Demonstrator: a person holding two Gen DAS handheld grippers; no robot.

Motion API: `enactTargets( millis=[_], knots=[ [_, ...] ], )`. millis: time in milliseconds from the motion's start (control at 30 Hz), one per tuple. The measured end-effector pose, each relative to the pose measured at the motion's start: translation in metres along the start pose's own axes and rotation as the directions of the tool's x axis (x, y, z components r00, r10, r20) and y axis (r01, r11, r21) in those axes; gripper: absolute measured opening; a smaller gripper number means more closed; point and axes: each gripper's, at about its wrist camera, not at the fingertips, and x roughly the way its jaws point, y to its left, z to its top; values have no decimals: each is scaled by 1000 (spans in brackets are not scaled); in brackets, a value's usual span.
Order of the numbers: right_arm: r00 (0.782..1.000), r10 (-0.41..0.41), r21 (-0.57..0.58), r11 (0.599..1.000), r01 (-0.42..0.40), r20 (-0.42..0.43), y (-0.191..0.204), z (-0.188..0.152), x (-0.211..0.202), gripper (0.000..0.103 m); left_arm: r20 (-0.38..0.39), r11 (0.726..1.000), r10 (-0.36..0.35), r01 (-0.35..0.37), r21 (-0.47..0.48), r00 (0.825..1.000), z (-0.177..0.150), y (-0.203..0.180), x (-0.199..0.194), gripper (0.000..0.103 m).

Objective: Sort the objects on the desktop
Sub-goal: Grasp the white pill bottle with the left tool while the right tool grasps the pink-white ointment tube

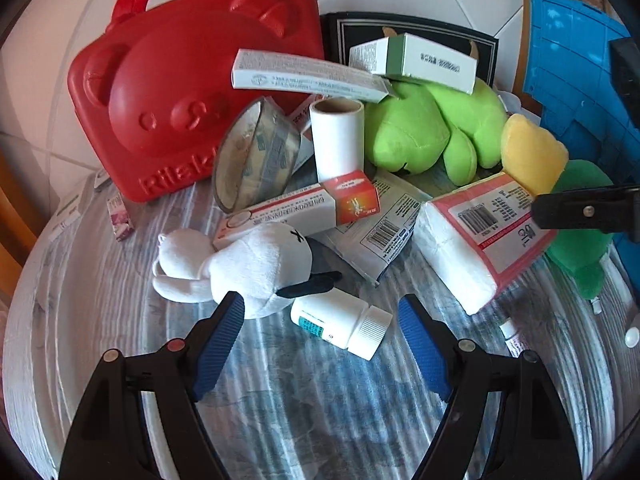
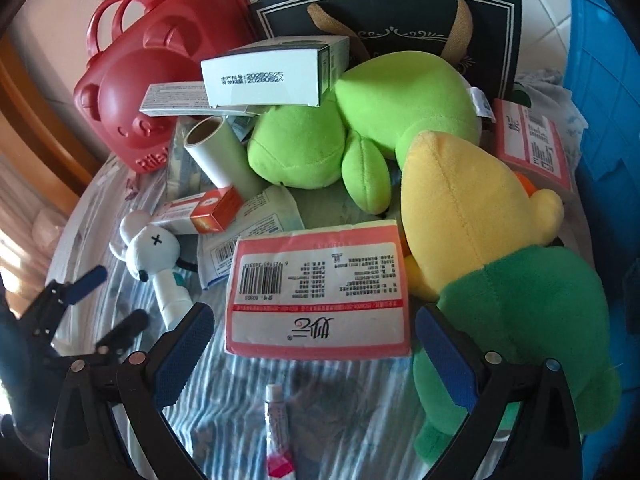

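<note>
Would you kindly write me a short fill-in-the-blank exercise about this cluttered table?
1. The bear-faced carry case is ____ in colour.
2. The white pill bottle is lying on its ____.
3. The left hand-held gripper has its jaws ____.
4. The tissue pack bears a ____-bordered label.

Missing words: red; side; open; pink

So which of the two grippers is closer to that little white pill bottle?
Left. The left gripper hangs open right over the white pill bottle; the right gripper sits by the tissue pack.
</note>
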Motion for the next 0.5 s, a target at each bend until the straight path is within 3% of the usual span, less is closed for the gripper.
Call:
enactTargets(
  millis=[67,167,267,367,400,433,500],
  knots=[
    [1000,11,5,1000,-11,3,-2,-3,-6,103,-26,998,-33,31,-61,999,-3,2,12,79],
    [999,44,15,999,-44,-9,-3,-17,-12,103,-39,995,-30,26,-93,999,-7,0,23,67],
    [999,25,-55,998,-27,-31,14,-41,-7,92,-33,991,-43,38,-132,999,-11,5,27,65],
    [997,7,-113,993,-15,-77,27,-70,6,64,-20,984,-60,56,-167,998,-13,12,30,65],
    [995,-5,-118,993,-6,-95,30,-77,13,49,-20,983,-64,59,-173,998,-13,14,32,65],
    [994,-11,-120,993,-3,-112,32,-83,20,42,-17,982,-68,64,-175,998,-14,15,33,65],
    [993,-27,-124,992,13,-115,36,-88,31,39,-25,982,-81,76,-171,996,-15,16,39,65]
  ],
)
